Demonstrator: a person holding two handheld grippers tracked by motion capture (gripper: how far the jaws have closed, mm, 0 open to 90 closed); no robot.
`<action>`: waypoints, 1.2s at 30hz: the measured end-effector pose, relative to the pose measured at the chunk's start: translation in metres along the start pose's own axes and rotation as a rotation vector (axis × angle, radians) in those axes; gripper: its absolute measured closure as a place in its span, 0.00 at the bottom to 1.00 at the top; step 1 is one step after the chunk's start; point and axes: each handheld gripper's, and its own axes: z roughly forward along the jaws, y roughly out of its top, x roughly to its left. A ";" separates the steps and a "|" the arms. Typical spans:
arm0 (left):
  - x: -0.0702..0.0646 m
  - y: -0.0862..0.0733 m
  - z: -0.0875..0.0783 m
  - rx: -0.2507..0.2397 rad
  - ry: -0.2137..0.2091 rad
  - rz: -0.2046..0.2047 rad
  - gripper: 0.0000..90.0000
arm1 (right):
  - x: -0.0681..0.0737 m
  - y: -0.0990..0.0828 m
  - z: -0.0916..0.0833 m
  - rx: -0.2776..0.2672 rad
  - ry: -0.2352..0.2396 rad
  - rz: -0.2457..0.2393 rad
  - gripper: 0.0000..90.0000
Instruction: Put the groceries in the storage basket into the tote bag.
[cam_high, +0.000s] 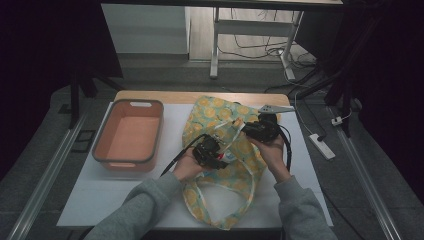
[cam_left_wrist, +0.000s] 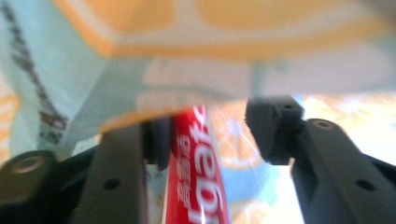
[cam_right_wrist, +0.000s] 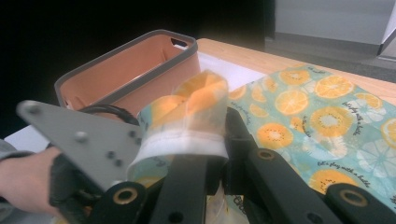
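Red toothpaste tube (cam_left_wrist: 196, 177) sits long-axis along your left gripper (cam_high: 209, 150) between parted jaws, under the orange-slice cloth bag (cam_high: 225, 150) rim your right gripper (cam_high: 250, 131) clamps, right of the orange plastic bin (cam_high: 102, 135).

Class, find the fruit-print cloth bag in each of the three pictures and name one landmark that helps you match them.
High view: cloth bag at table centre.
Left gripper view: bag across the top.
Right gripper view: bag at right, its edge pinched between the jaws.
Shared landmark: the bag's orange-slice print.

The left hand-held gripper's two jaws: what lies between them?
A red tube with white lettering, beside the left jaw, under the citrus-print bag; the left gripper view shows this.
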 end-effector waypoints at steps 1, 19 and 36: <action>-0.001 -0.001 -0.003 0.005 -0.006 0.004 0.54 | 0.000 0.000 0.000 0.000 -0.003 -0.001 0.98; -0.019 -0.037 -0.089 -0.215 -0.090 0.069 0.39 | -0.008 -0.010 0.002 0.038 -0.020 0.013 0.98; 0.014 -0.083 -0.124 -0.258 -0.032 -0.015 0.39 | 0.010 -0.037 -0.005 0.129 -0.007 0.005 0.98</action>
